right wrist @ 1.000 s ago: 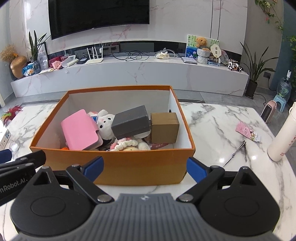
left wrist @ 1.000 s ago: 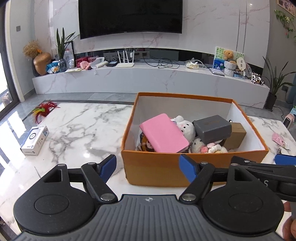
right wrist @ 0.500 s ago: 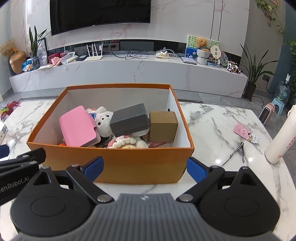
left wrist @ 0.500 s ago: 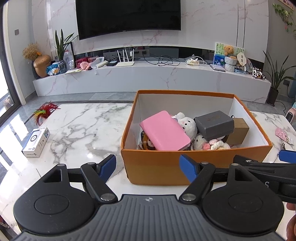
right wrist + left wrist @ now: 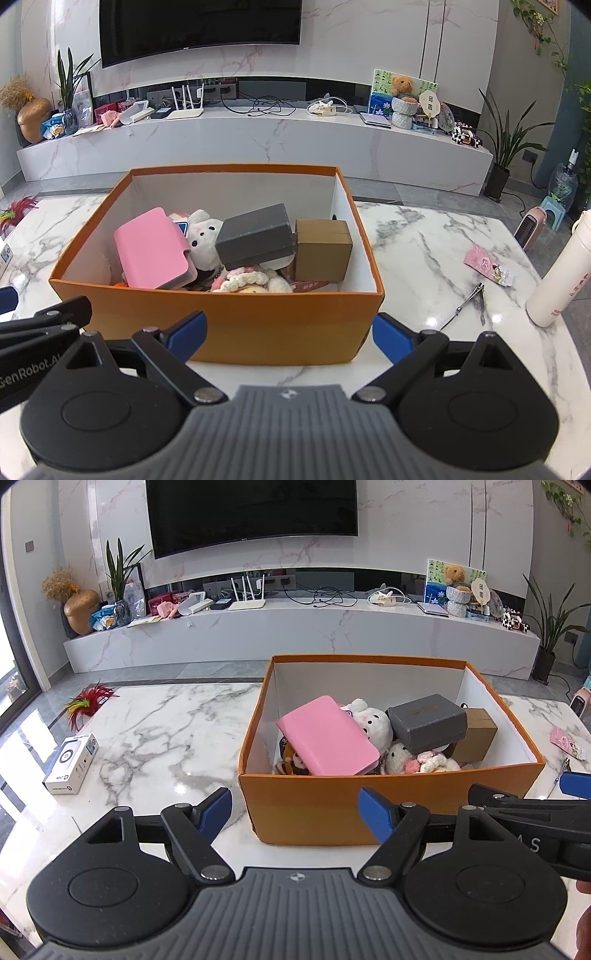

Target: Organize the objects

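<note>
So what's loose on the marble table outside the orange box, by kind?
White packaged box: 1
Feather toy: 1
Pink packet: 1
Nail clippers: 1
White bottle: 1
Total: 5

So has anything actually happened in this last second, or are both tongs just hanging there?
Nothing visibly changed. The left tongs and right tongs hang open and empty in front of the orange box, touching nothing. The pink case, grey box and plush toys lie inside as before.
</note>
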The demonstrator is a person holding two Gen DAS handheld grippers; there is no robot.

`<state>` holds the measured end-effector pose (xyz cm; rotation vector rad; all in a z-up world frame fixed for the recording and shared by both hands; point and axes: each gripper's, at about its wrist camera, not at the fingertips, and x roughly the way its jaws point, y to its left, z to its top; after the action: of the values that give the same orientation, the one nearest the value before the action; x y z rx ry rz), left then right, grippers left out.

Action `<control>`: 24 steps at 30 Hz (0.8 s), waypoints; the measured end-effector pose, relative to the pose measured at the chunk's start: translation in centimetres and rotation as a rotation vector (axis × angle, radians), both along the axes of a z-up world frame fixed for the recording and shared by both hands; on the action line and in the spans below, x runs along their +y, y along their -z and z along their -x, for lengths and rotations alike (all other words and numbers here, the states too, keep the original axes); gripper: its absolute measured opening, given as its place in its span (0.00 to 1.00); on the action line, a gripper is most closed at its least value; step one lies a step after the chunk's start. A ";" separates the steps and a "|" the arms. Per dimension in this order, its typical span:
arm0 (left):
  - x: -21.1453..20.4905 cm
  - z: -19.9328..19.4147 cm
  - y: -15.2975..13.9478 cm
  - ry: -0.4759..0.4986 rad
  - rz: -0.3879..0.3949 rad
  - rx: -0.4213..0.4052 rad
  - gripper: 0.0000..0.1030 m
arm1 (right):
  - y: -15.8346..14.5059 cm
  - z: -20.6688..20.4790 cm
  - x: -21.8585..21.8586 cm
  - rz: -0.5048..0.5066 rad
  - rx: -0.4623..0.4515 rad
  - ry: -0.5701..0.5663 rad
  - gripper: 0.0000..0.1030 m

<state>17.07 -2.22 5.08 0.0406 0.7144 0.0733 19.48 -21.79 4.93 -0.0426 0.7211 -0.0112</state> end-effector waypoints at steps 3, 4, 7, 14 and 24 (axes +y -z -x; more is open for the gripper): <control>-0.1 0.0 0.0 0.001 -0.002 -0.001 0.87 | 0.0 0.0 0.0 0.000 0.002 -0.001 0.94; -0.1 0.0 0.0 0.002 -0.005 -0.001 0.86 | 0.0 0.0 0.0 0.001 0.001 0.000 0.94; -0.2 0.0 0.0 0.003 -0.010 -0.002 0.86 | 0.0 0.0 0.0 0.001 0.002 0.000 0.94; -0.2 0.0 0.1 0.001 -0.012 -0.003 0.87 | 0.0 0.0 0.0 0.001 0.003 0.000 0.94; -0.2 -0.1 0.1 0.004 -0.016 0.000 0.87 | 0.2 0.0 -0.1 0.008 0.005 0.000 0.94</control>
<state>17.13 -2.42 4.94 0.0575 0.7133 0.0749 19.45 -21.85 4.75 -0.0499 0.7258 -0.0137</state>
